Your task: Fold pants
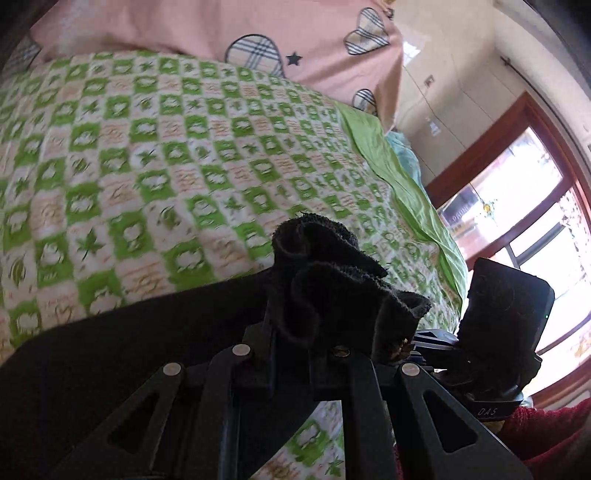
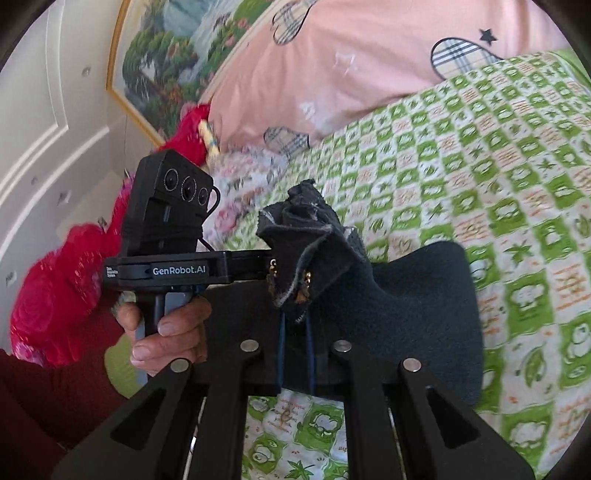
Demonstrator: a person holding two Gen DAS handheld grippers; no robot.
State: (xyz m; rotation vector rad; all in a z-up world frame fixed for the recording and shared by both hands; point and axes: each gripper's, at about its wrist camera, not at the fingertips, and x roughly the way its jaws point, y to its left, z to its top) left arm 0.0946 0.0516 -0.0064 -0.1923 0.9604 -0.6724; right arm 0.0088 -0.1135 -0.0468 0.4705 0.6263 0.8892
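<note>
Left wrist view: left gripper (image 1: 325, 306) is clamped on a bunched edge of the pants (image 1: 110, 354) — dark, fuzzy, fleece-like fabric, ruffled into folds above the fingers. The rest of the pants trails left and down as one flat dark sheet over the bed cover (image 1: 155, 158), a quilted green-and-white check with leaf and cartoon prints. One pink pillow (image 1: 258, 33) with plaid heart patches lies behind it. The right gripper (image 1: 506, 314) shows at the right edge, just beside the same bunch; its jaws can't be read from here. A wood-framed window (image 1: 532, 206) is far right.

Right wrist view: right gripper (image 2: 295, 295) is closed on another crumpled pants edge (image 2: 306, 236) — grey stitched seam visible, small brass-coloured hardware at the pinch. One broad dark panel hangs right over the bed cover (image 2: 498, 155). The left gripper body (image 2: 173, 266), with three round lenses, sits just left, held by a hand (image 2: 166, 328). A framed landscape painting (image 2: 173, 48) hangs on the wall.
</note>
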